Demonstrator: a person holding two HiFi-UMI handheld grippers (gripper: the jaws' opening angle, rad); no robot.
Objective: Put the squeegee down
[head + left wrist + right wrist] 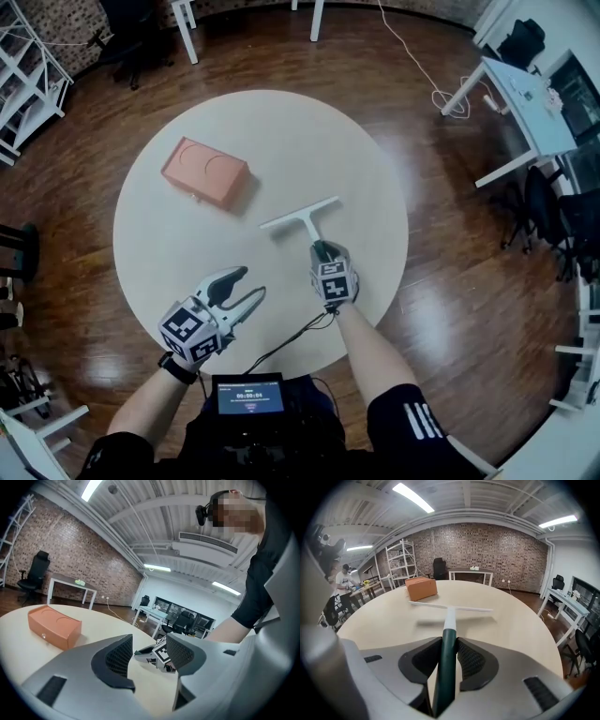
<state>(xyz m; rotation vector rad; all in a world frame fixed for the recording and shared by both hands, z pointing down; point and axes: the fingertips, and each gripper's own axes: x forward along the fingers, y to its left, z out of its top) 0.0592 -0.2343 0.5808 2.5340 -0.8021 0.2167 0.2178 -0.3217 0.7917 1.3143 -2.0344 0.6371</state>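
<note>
The squeegee (302, 219) has a white blade bar, a white neck and a dark green handle (446, 667). My right gripper (323, 253) is shut on that handle and holds the blade (451, 607) just above the round table (187, 155), its shadow below it. My left gripper (246, 286) hovers open over the table's near left part with nothing between its jaws (146, 654). In the left gripper view the right gripper's marker cube (160, 654) shows between the jaws.
An orange box (204, 172) lies on the table's far left, also seen as the orange box (52, 626) and the orange box (421, 588) in the gripper views. White desks (523, 103), office chairs and a metal shelf (26, 75) ring the table on the wooden floor.
</note>
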